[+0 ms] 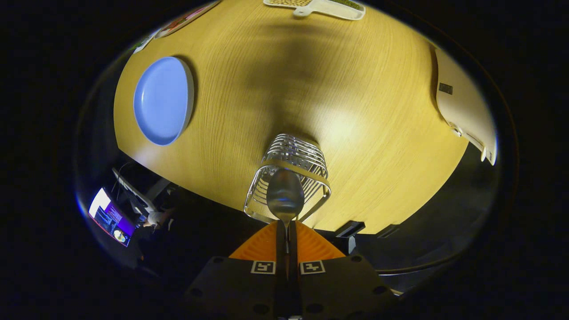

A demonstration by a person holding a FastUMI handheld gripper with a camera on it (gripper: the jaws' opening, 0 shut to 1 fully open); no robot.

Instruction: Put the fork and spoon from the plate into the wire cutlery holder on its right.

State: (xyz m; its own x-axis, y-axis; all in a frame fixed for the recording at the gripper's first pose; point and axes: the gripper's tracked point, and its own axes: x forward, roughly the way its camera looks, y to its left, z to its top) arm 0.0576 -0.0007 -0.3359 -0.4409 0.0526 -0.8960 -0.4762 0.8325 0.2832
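The jaws (286, 231) are closed on the handle of the spoon (285, 195), their two orange fingers (262, 246) pressed together with only a thin slit between them where the handle runs. The spoon points away from the fingers, its bowl hanging just over the open top of the wire cutlery holder (293, 164), above the holder's near rim. Whether the bowl touches the wires cannot be told. The wire cutlery holder stands on the wooden tabletop (355, 89), close to the tabletop's near edge and directly ahead of the fingers. The blue plate (163, 100) lies well apart to the left of the holder, farther back on the tabletop, and its surface is bare. At the far edge of the tabletop sits a white tray (329, 8) with a handle. At the right edge lies a pale flat board (462, 104). Off the tabletop to the near left, a lit screen (110, 218) glows in the dark, with a person's hand (155, 218) just beside it. A broad shadow falls across the middle of the tabletop beyond the holder.
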